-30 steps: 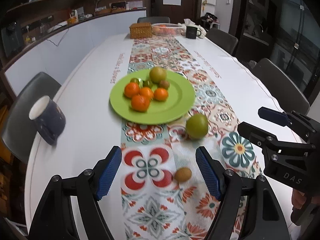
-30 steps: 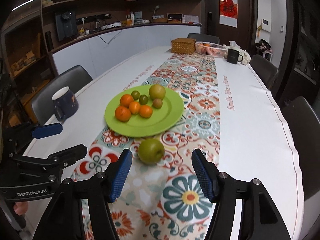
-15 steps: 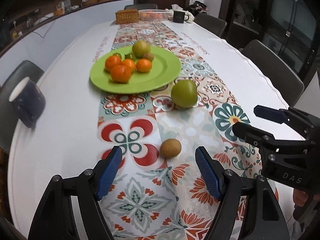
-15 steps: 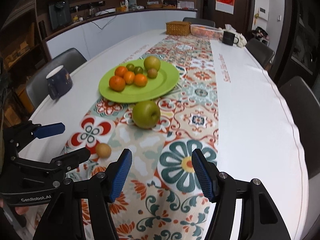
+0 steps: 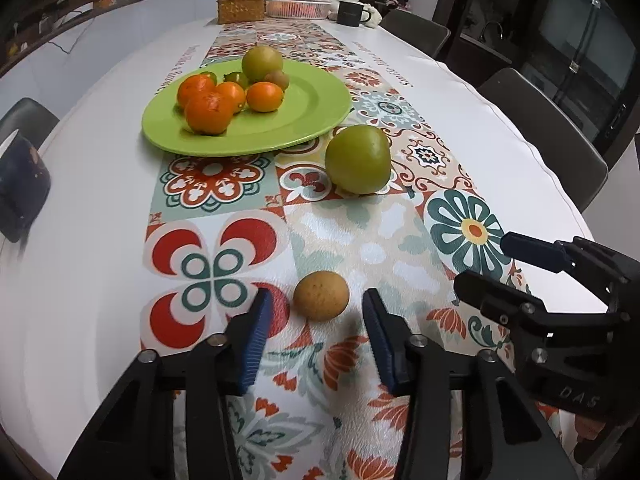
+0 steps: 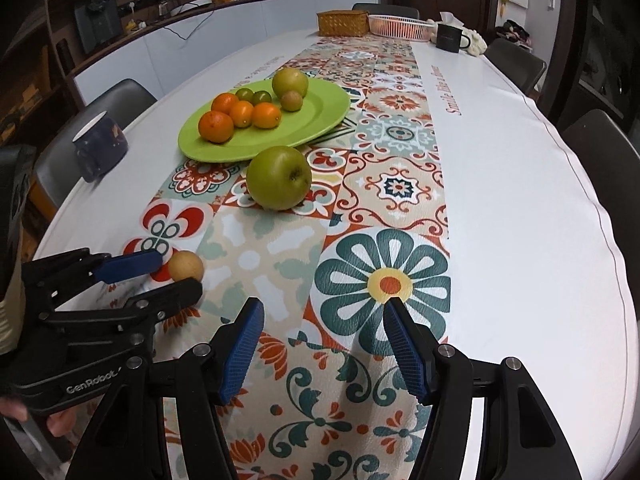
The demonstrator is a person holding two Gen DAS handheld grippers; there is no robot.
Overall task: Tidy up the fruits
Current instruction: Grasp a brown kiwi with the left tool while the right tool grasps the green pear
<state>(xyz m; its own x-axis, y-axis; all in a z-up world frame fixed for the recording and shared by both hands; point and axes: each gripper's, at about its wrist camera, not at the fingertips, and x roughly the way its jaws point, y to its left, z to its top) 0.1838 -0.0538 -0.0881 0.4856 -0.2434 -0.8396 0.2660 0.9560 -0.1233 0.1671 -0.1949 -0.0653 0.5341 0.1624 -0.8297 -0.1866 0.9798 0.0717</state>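
Your small brown fruit [image 5: 321,296] lies on the patterned runner [image 5: 360,240], right at the tips of your left gripper [image 5: 318,316]; its blue pads [image 5: 256,340] are closing around it with gaps on both sides, so it is loose, not gripped; a second ago those jaws stood much wider and the fruit sat well ahead of them; now it lies between the tips. Just beyond, further along the runner, sits the large green apple [image 6: 279,178], close to the near rim of the green plate [image 5: 312,112]; it looks bigger and nearer than it did a second ago, since both your tools have dropped towards the table. Your right gripper [image 6: 324,344] hangs released over the flower tile, nothing between its pads, the gap the same as before; the apple lies ahead of it, apart.

Count with me: on the plate four oranges [image 5: 210,110], two small dark green fruits [image 6: 261,97], one big yellow-green fruit [image 5: 262,63] and one small brown one [image 6: 291,101]; off the plate, one apple and one small brown fruit; that is ten fruits. One dark blue mug [image 6: 100,148] stands on the white table [image 6: 520,200] to the left; at the far end, one woven box [image 6: 343,23], one pink basket [image 6: 400,27], one black mug [image 6: 450,38].
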